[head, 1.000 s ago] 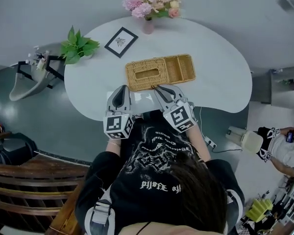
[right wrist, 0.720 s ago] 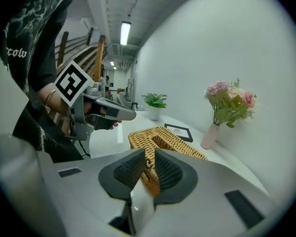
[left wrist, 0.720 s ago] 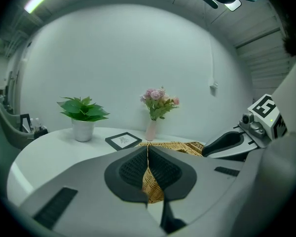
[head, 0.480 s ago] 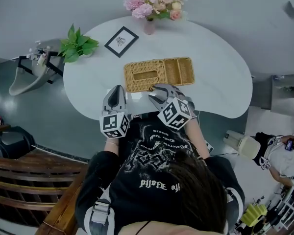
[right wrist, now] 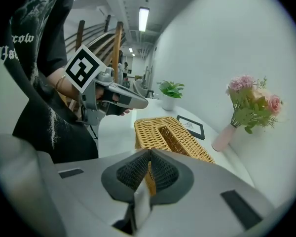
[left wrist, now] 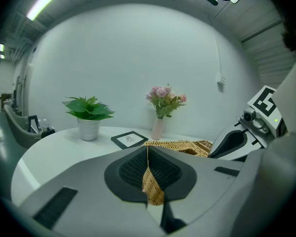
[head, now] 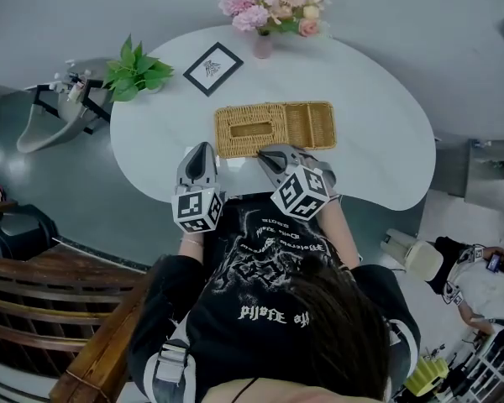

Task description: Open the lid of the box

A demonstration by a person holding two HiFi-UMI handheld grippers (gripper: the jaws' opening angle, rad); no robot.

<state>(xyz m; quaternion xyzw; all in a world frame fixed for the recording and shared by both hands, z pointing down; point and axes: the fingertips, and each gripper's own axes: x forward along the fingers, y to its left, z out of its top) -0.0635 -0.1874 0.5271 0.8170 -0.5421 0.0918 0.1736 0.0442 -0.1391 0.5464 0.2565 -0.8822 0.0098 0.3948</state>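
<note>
The left gripper (head: 201,149) is pointing up the frame from just left of centre in the head view, over the near part of the white table (head: 378,141). Its jaws are pressing together on nothing. The right gripper (head: 261,152), jaws likewise clenched and empty, is aiming its tip at the near edge of the wicker box (head: 311,124); contact cannot be told. The box is lying at the frame's centre, its slotted lid (head: 250,129) sitting flat on the left half. A vase of pink flowers (head: 273,7) is standing at top centre, with a potted plant (head: 134,74) and a framed picture (head: 212,68) at upper left.
</note>
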